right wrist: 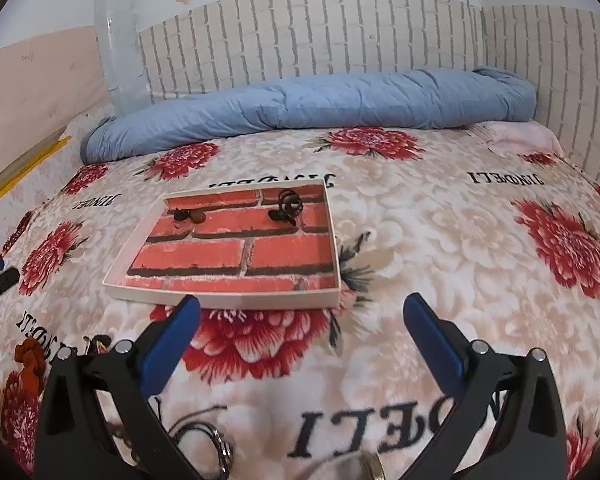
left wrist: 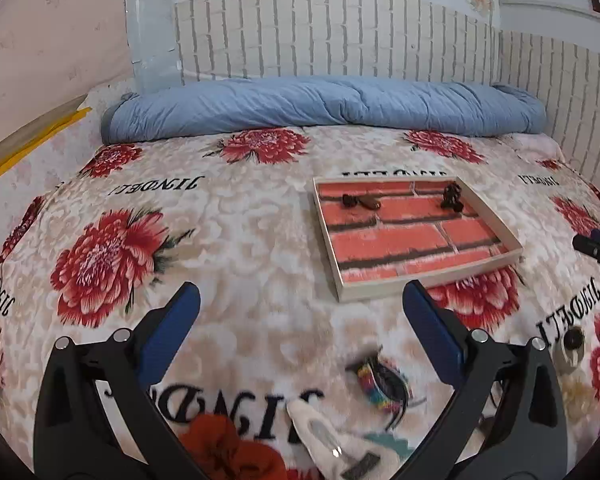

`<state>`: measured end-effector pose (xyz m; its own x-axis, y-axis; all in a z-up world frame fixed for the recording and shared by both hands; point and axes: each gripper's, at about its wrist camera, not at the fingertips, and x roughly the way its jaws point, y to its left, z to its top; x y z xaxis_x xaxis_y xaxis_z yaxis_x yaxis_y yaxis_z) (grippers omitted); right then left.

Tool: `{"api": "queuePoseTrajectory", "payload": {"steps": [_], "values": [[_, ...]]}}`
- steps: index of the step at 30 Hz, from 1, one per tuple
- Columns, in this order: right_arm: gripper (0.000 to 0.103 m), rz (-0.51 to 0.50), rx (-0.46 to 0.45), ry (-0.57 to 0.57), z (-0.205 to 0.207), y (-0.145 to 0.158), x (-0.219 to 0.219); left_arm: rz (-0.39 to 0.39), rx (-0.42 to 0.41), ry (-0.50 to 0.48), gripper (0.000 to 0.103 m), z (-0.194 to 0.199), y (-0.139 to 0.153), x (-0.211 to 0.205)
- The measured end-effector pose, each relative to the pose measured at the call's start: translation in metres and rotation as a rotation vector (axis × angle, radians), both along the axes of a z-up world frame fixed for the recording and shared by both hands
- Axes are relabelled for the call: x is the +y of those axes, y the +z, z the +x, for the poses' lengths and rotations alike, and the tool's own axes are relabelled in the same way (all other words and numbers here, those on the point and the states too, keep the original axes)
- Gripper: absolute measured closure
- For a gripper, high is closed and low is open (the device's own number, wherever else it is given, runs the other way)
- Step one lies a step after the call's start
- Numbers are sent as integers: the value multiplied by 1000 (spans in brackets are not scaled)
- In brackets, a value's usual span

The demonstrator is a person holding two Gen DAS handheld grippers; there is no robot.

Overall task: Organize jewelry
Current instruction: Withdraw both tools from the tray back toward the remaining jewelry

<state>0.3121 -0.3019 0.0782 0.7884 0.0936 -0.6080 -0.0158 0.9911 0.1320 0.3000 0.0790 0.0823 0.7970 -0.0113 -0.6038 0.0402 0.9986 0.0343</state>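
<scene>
Bangle [left wrist: 376,380] in left view only; ring [right wrist: 374,465] in right.

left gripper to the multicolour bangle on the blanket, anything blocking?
Nothing visible. The left gripper is open and empty, the multicolour bangle lies on bare blanket just below its fingertips. The tray sits beyond, clear of the path.

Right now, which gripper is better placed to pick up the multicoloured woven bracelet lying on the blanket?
Left. The multicoloured woven bracelet lies just below the open left gripper. The right gripper, also open, does not see it.
</scene>
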Motion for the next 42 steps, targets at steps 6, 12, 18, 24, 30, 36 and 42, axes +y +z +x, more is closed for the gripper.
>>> {"api": "queuePoseTrajectory", "payload": {"steps": [6,12,18,24,30,36,42], "values": [[4,-7,-15,-23,-28,-3,-11,-15,-8,17,5,-32,-13,1],[4,-42,-52,-52,-71,-12,-17,-48,-6,16,5,-64,-23,-8],[4,-78,-40,-66,-107,-33,-22,-90,19,-1,5,-95,-37,-33],[4,-110,-46,-41,-138,-49,-21,-100,38,-23,5,-129,-58,-67],[4,-71,-20,-29,-161,-75,-23,-91,49,-97,5,-160,-79,-108],[4,-65,-24,-38,-176,-88,-26,-97,87,-109,5,-177,-103,-133],[4,-89,-18,-27,-184,-92,-27,-76,86,-92,5,-191,-114,-149]]}}
